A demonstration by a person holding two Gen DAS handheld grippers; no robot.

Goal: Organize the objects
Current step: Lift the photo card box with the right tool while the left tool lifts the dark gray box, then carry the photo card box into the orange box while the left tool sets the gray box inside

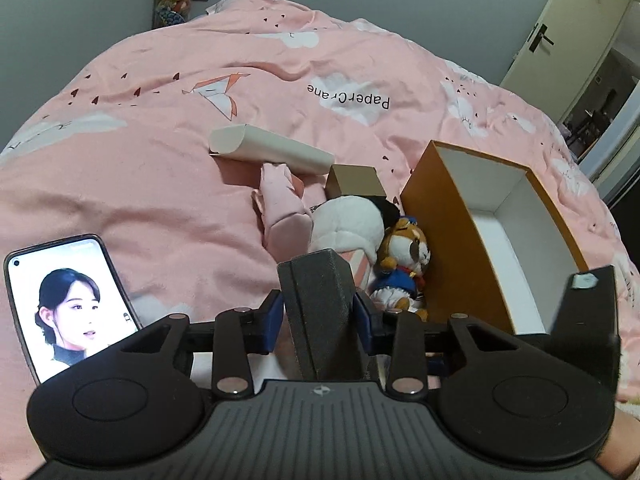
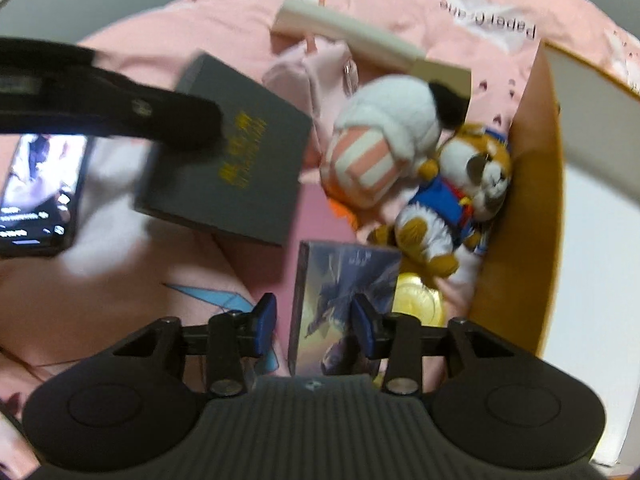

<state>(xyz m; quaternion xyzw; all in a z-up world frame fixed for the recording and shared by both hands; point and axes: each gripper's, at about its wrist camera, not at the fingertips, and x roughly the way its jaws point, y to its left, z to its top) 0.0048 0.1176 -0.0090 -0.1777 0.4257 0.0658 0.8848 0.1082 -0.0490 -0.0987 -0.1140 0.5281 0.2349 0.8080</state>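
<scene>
Orange box (image 1: pixel 448 240) interior shows bare white; plush toys (image 1: pixel 402 260) lie beside it.

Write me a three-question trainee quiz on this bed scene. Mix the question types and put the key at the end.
1. True or false: the left gripper is shut on the dark grey box.
2. The plush in the blue outfit lies against which item? A) orange box B) phone C) cream tube
3. Short answer: what lies just beyond the right gripper, whose jaws stand open?

Key: 1 true. 2 A. 3 the illustrated box.
</scene>
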